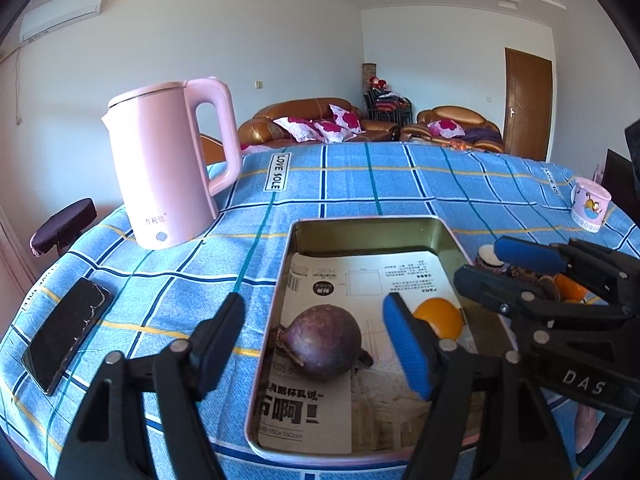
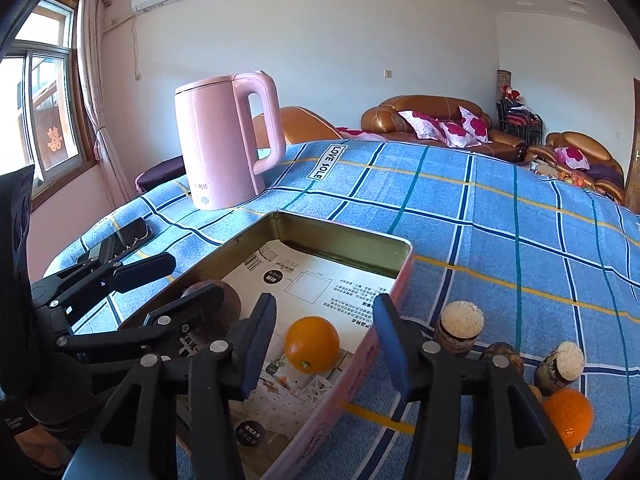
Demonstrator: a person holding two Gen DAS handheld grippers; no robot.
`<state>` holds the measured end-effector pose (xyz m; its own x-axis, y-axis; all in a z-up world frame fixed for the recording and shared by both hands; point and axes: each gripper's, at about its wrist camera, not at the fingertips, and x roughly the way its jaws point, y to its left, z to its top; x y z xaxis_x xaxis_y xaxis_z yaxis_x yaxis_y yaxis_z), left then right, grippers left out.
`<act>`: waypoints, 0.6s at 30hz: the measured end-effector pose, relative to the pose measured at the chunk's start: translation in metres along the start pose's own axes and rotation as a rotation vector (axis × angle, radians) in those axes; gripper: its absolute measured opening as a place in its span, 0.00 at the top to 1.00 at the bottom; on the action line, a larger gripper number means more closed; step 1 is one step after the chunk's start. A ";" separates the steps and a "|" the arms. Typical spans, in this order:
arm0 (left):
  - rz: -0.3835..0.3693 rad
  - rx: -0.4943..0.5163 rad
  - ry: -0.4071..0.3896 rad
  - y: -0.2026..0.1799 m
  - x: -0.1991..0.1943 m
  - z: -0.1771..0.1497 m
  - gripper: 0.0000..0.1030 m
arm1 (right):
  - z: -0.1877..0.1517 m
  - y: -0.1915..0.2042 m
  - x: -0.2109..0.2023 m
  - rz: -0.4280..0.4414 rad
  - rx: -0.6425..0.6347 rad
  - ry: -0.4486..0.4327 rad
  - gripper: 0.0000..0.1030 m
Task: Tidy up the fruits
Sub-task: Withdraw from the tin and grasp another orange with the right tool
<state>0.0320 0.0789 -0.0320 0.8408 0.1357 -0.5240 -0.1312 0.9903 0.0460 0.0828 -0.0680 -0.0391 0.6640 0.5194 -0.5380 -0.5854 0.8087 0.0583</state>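
Fruits sit in a paper-lined metal tin (image 1: 296, 236) on the blue checked tablecloth (image 1: 400, 184): a dull purple passion fruit (image 1: 324, 342) and a smaller glossy orange (image 2: 312, 344). Left gripper (image 1: 314, 344) and right gripper (image 2: 324, 344) gape apart, empty.
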 end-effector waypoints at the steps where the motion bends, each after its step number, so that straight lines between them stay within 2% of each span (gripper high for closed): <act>1: -0.014 -0.008 -0.016 -0.001 -0.005 0.001 0.11 | -0.001 -0.002 -0.007 -0.016 -0.009 -0.009 0.48; 2: -0.028 -0.016 -0.034 -0.002 -0.010 0.002 0.06 | -0.002 -0.004 -0.015 -0.027 -0.016 -0.018 0.47; 7: -0.094 -0.013 -0.077 -0.023 -0.028 0.002 0.05 | -0.019 -0.029 -0.059 -0.103 0.005 -0.054 0.43; 13: -0.163 0.000 -0.069 -0.054 -0.032 -0.002 0.05 | -0.061 -0.064 -0.094 -0.220 0.053 0.005 0.41; 18: -0.197 0.048 -0.058 -0.079 -0.035 -0.006 0.05 | -0.085 -0.078 -0.097 -0.246 0.074 0.050 0.41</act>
<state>0.0097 -0.0047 -0.0228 0.8767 -0.0602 -0.4773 0.0623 0.9980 -0.0114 0.0239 -0.2048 -0.0629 0.7573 0.2918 -0.5843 -0.3725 0.9278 -0.0193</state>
